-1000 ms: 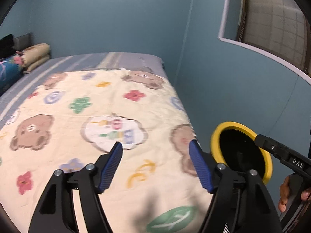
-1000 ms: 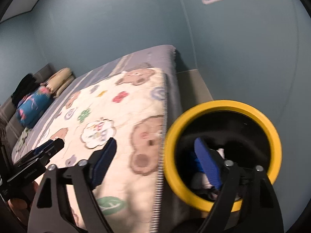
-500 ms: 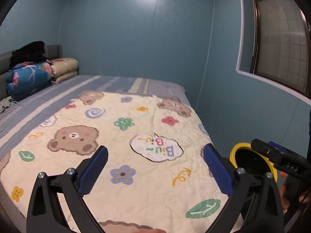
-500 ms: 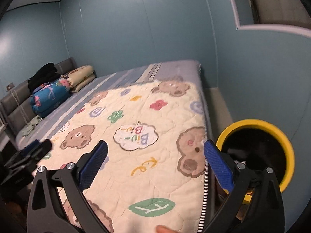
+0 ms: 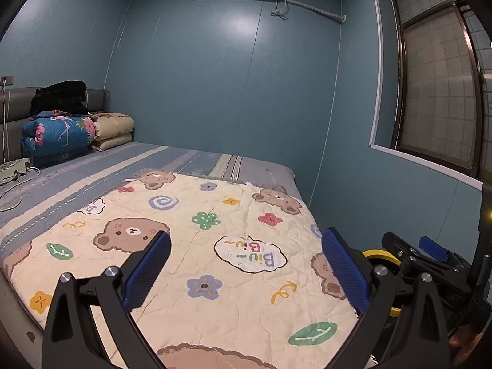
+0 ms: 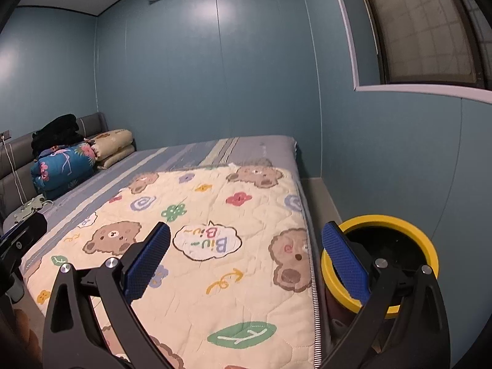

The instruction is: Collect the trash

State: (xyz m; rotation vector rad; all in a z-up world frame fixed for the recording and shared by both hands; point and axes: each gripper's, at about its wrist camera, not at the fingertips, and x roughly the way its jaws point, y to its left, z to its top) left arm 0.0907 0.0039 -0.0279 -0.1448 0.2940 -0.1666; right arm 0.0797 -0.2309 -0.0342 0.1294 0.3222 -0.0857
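A yellow-rimmed black trash bin [image 6: 396, 246] stands on the floor between the bed's right side and the blue wall; its rim also shows in the left wrist view [image 5: 379, 253]. My right gripper [image 6: 246, 261] is open and empty, above the bed's near right corner, its right finger in front of the bin. My left gripper [image 5: 244, 264] is open and empty over the cartoon bear quilt [image 5: 200, 246]. The right gripper shows at the right edge of the left wrist view [image 5: 430, 255]. I see no loose trash on the quilt.
The bed [image 6: 190, 156] fills the room's middle, with folded blankets [image 5: 61, 135] and dark clothes [image 5: 58, 97] at the headboard. A cable and small cloth [image 5: 13, 169] lie on its left side. A window [image 5: 436, 92] is in the right wall.
Both grippers have pulled back and up from the bin and tilted level, so the whole room shows. The right gripper's finger, which was inside the bin's mouth, is out. Both jaws have opened wider.
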